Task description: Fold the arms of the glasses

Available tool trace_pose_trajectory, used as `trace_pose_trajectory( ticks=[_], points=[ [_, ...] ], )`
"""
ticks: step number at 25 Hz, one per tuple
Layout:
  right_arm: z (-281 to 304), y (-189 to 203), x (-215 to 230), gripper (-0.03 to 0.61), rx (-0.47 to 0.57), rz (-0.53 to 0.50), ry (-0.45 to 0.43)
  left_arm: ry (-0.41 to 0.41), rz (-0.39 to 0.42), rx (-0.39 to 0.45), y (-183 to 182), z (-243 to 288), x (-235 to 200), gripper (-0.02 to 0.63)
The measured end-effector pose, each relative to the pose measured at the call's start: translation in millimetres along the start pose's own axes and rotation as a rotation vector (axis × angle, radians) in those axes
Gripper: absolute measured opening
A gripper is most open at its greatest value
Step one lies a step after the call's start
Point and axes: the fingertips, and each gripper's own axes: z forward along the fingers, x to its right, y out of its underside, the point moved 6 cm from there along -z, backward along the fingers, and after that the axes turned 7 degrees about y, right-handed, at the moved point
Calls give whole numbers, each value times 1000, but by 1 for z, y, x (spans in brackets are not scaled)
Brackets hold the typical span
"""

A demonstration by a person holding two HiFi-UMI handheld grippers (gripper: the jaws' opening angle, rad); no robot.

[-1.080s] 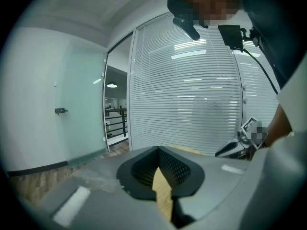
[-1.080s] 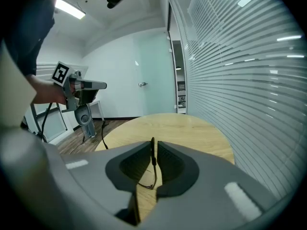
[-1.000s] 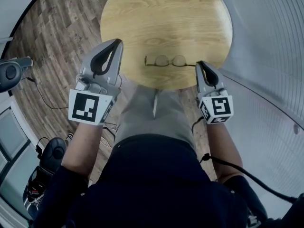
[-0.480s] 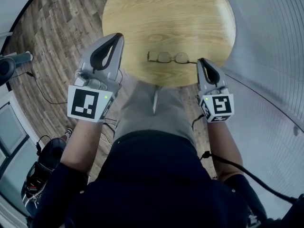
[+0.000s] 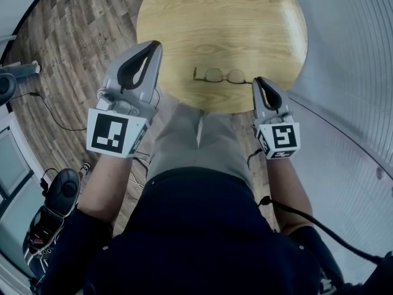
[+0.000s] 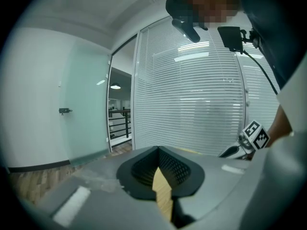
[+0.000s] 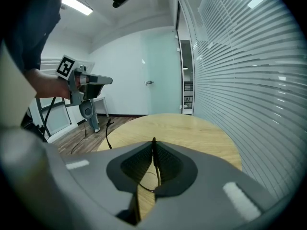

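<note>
Although the glasses (image 5: 222, 75) sit on the round wooden table (image 5: 221, 17), close to the edge nearest the person, one end of them is already in hand. The right gripper (image 5: 258, 82) has its jaws pressed together on a thin dark wire that runs down between the pads, which looks to be the arm (image 7: 156, 164) on that side. The left gripper (image 5: 153, 47) hangs off the table's left edge, well apart from the frame, its jaws closed on nothing; only a sliver of tabletop shows through the gap behind the tips. The frame looks like thin metal, so it should be very light, springy in the arms, and easy to bend or to scratch at the lenses. It will likely slide on the smooth wood if pushed from one side alone. A sensible hold is partway along an arm, away from the hinge, with gentle pressure, while the other gripper steadies the front at the bridge or far corner
</note>
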Motion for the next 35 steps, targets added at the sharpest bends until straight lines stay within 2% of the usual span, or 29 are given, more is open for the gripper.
trace_pose_trajectory(
  ticks=[35],
  points=[
    [44,-6,-47,29,-79,-133,-124,-76,-49,10,18,-23,-38,3]
  ],
)
